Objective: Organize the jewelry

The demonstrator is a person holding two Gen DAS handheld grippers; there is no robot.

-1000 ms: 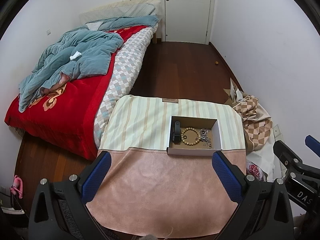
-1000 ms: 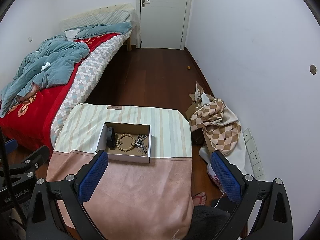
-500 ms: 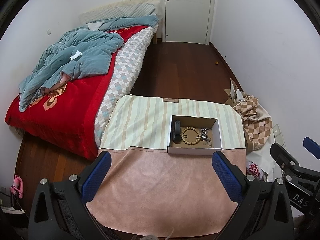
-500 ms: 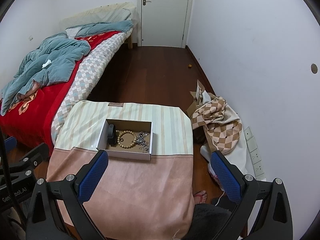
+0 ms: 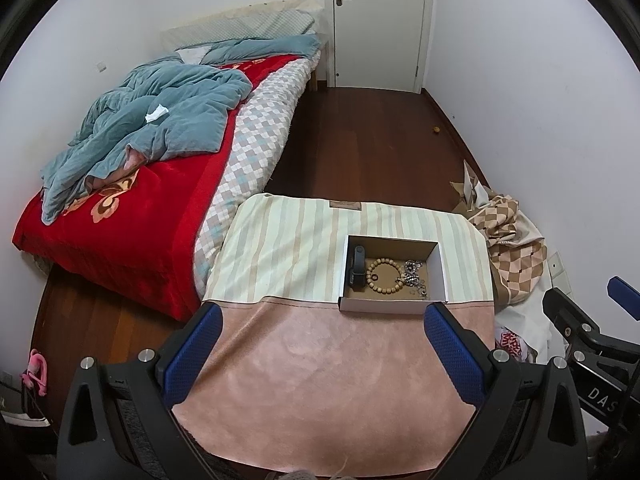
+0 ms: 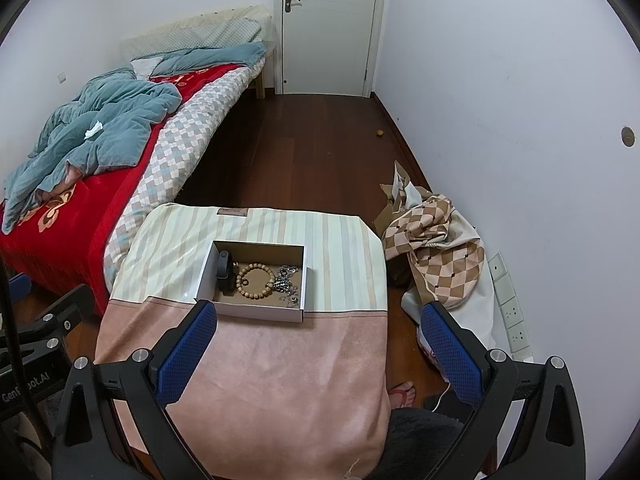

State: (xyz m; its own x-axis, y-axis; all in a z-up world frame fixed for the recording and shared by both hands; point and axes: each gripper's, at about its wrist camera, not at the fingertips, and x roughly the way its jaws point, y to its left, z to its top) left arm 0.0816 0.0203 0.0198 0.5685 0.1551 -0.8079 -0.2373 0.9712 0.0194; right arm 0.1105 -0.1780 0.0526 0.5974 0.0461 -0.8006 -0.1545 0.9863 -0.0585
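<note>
A shallow white cardboard box (image 5: 391,305) (image 6: 256,311) stands on a small table covered with a striped and pink cloth (image 5: 312,360) (image 6: 280,368). Inside lie a black wristband (image 5: 357,268) (image 6: 225,271), a wooden bead bracelet (image 5: 384,276) (image 6: 255,281) and a tangle of silver chain jewelry (image 5: 414,276) (image 6: 286,278). My left gripper (image 5: 320,320) is open and empty, held above the table's near side. My right gripper (image 6: 316,320) is open and empty too, to the right of the left one; part of it shows in the left wrist view (image 5: 580,328).
A bed (image 5: 132,200) with a red blanket and teal quilt stands to the left. A checkered cloth heap (image 6: 436,248) lies on the floor by the right wall. A white door (image 5: 378,24) is at the far end. A sandalled foot (image 6: 402,394) is under the table's right edge.
Both grippers have risen and drawn back slightly; the box sits a little lower in both views. Nothing on the table has moved.
</note>
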